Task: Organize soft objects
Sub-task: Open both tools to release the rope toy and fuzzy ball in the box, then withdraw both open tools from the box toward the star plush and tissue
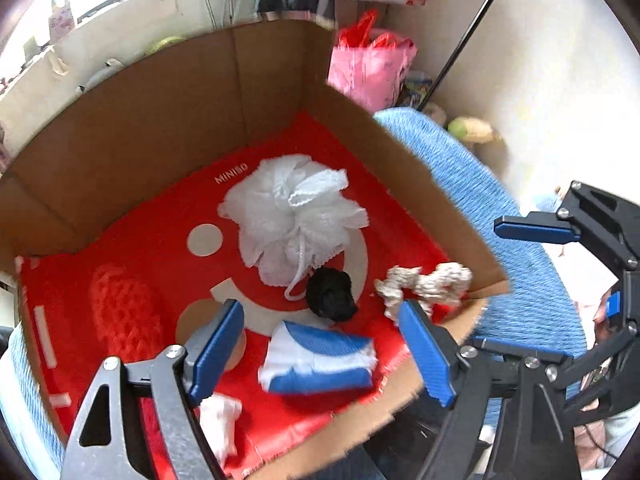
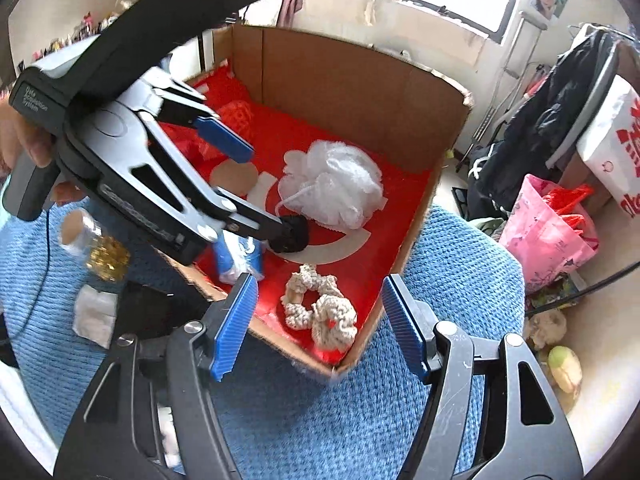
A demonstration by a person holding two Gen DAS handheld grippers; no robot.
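Note:
A cardboard box [image 1: 132, 128] lined with a red bag holds soft things: a white mesh bath pouf [image 1: 294, 212], a black scrunchie [image 1: 332, 296], a cream rope scrunchie [image 1: 424, 284], a blue-and-white folded cloth [image 1: 320, 360], a red net sponge [image 1: 124, 312] and a white cloth scrap [image 1: 220, 420]. My left gripper [image 1: 320, 352] is open, its jaws either side of the folded cloth, just above it. My right gripper [image 2: 316, 324] is open and empty, over the box's near corner by the cream scrunchie [image 2: 320, 308]. The left gripper also shows in the right wrist view [image 2: 264, 192].
The box [image 2: 352, 88] sits on a blue knitted cover [image 2: 460, 264]. A small jar with gold contents [image 2: 100, 248] and a white cloth square [image 2: 94, 314] lie on the cover left of the box. A pink bag [image 2: 548, 236] and clothes stand on the right.

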